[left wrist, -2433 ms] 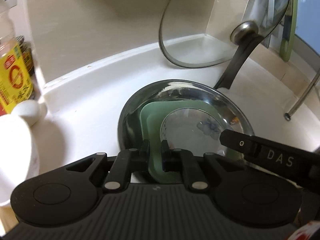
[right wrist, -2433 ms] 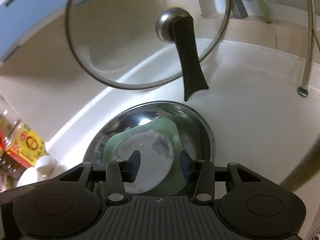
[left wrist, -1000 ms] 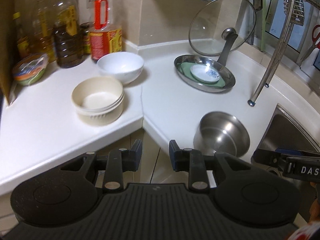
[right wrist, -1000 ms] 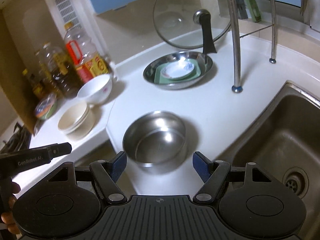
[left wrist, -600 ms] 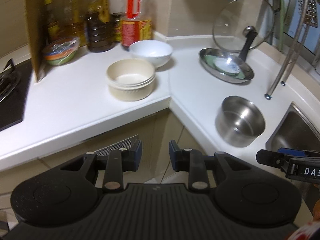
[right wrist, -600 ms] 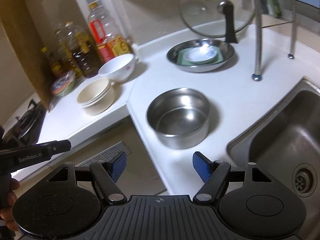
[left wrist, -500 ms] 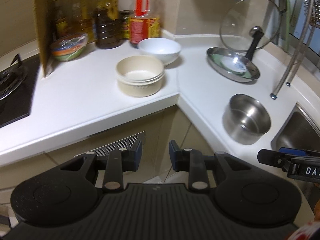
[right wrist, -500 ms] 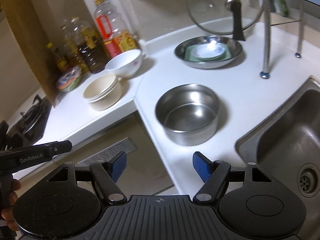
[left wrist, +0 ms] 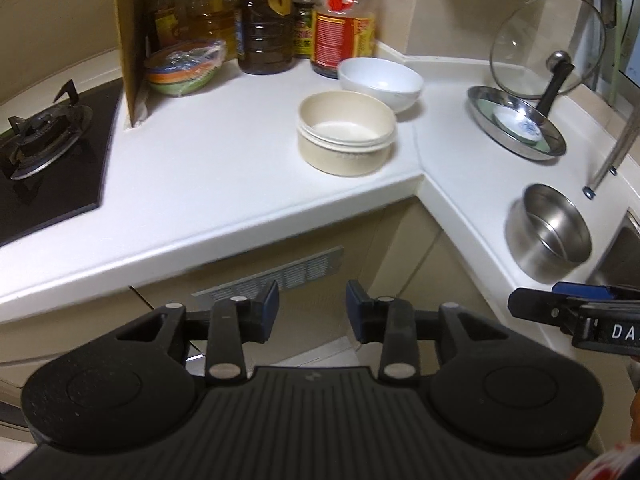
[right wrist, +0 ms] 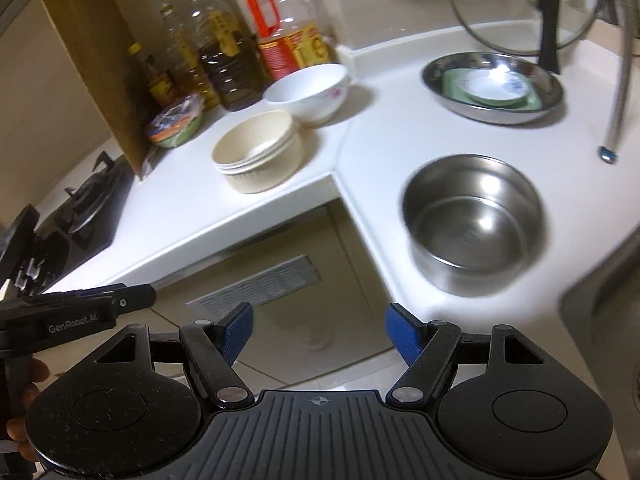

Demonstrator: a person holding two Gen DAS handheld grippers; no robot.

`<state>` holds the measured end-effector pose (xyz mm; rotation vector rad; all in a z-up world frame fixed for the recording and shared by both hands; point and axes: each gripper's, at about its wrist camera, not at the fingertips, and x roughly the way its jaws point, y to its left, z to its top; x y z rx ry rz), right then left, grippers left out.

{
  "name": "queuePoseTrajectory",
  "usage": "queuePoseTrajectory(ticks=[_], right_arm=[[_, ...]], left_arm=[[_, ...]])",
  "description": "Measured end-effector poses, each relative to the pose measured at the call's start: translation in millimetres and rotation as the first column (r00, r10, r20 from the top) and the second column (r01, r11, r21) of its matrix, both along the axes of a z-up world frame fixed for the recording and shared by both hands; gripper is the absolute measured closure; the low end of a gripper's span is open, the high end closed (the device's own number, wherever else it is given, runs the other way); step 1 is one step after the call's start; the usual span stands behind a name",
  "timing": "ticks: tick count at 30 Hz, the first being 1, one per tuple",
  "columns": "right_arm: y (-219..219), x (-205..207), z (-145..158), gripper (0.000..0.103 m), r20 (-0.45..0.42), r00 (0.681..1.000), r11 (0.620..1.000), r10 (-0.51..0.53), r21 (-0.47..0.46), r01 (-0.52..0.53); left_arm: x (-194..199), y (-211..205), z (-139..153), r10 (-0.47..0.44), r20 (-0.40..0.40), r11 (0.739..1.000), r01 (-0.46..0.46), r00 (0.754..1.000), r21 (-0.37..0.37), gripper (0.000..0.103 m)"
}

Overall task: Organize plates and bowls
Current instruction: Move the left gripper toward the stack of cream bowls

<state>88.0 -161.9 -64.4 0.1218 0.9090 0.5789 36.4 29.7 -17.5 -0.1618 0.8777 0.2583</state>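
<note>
A steel dish (left wrist: 488,118) (right wrist: 448,88) at the back right of the white counter holds a green square plate (right wrist: 450,80) with a small white saucer (left wrist: 516,126) (right wrist: 496,86) on it. A deep steel bowl (left wrist: 548,236) (right wrist: 474,216) stands near the counter's front edge. A stack of cream bowls (left wrist: 346,140) (right wrist: 260,156) and a white bowl (left wrist: 380,80) (right wrist: 308,92) stand at the corner. My left gripper (left wrist: 312,312) and right gripper (right wrist: 316,336) are open and empty, held back off the counter over the floor.
A glass lid (left wrist: 548,44) leans on the wall behind the steel dish. Oil bottles (left wrist: 264,20) and a covered bowl (left wrist: 182,66) line the back wall. A gas hob (left wrist: 40,136) is at the left. A rack's metal leg (right wrist: 618,92) and the sink are at the right.
The left gripper let go of the green plate in the steel dish and opened. Both grippers pulled far back from the dish and now hang in front of the counter edge.
</note>
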Motion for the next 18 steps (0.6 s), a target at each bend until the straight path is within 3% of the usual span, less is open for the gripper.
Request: queuePoseTrajectory(ticks=[5,13,18], right_arm=[[18,13,0,0.03,-0.011,1.0,1.0,-0.002,0.013,0.002],[41,39,-1,0.03,-0.015,0.999,0.999,-0.034,0.024,0.035],[52,56,-2,0.03,-0.022,0.998,0.997,-0.062,0.035,0.063]], left_arm=[[12,20,3,0.007,0.0,1.0,-0.007,1.0,0.002,0.068],[37,42,7,-0.005,0.029,0.999,0.004,1.0,0.041,0.045],[54,59,9,-0.004,0.05,1.0,0.003,0.999,0.026,0.043]])
